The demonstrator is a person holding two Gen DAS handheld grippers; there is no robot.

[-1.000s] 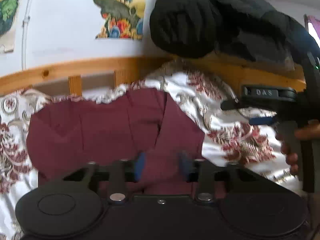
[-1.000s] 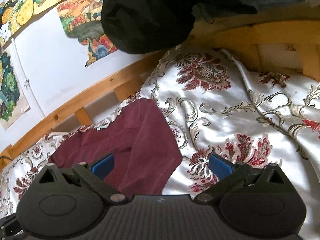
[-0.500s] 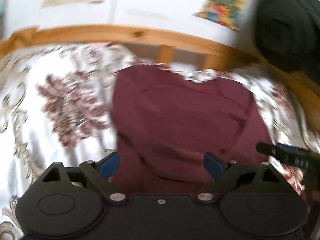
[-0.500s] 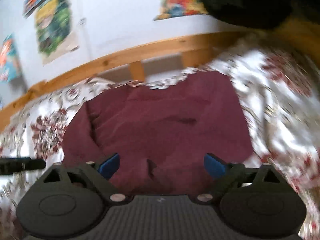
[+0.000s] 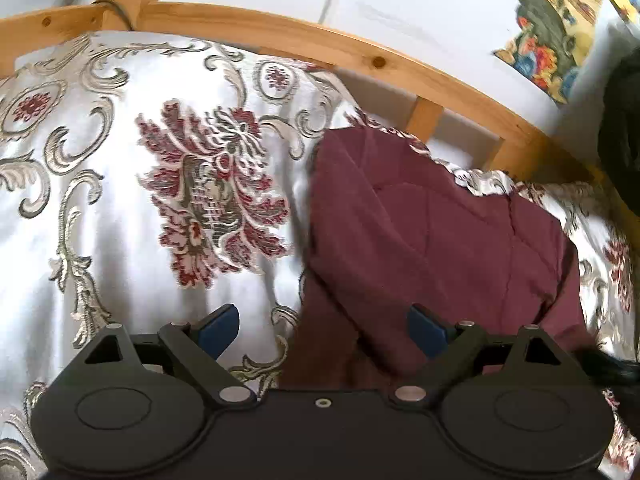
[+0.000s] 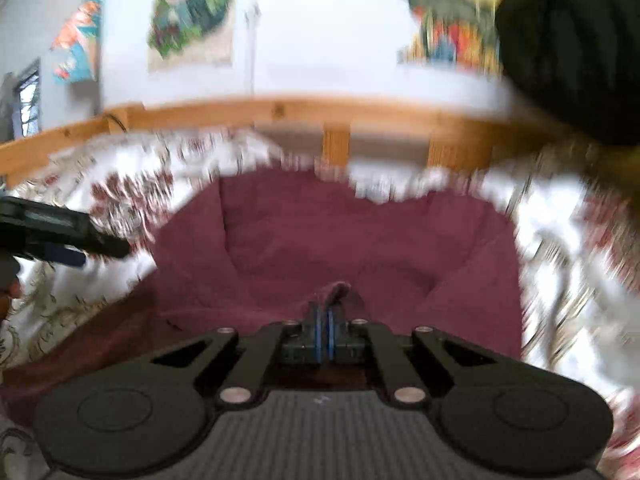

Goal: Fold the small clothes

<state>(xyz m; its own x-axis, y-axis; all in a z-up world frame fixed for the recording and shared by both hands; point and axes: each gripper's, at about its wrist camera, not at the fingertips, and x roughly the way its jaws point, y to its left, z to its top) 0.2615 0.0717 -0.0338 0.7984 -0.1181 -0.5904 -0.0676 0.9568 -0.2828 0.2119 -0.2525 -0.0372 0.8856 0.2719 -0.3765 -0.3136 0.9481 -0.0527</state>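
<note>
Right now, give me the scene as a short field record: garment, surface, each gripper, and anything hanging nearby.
garment: maroon garment, partly folded, lying flat on the bedspread
surface: white floral bedspread inside a wooden bed rail
left gripper: left gripper open, jaws straddling the garment's left edge, gripping nothing
right gripper: right gripper shut on a pinch of the garment's near edge
nearby: black cloth hanging at upper right
image quality: right wrist view is motion-blurred
</note>
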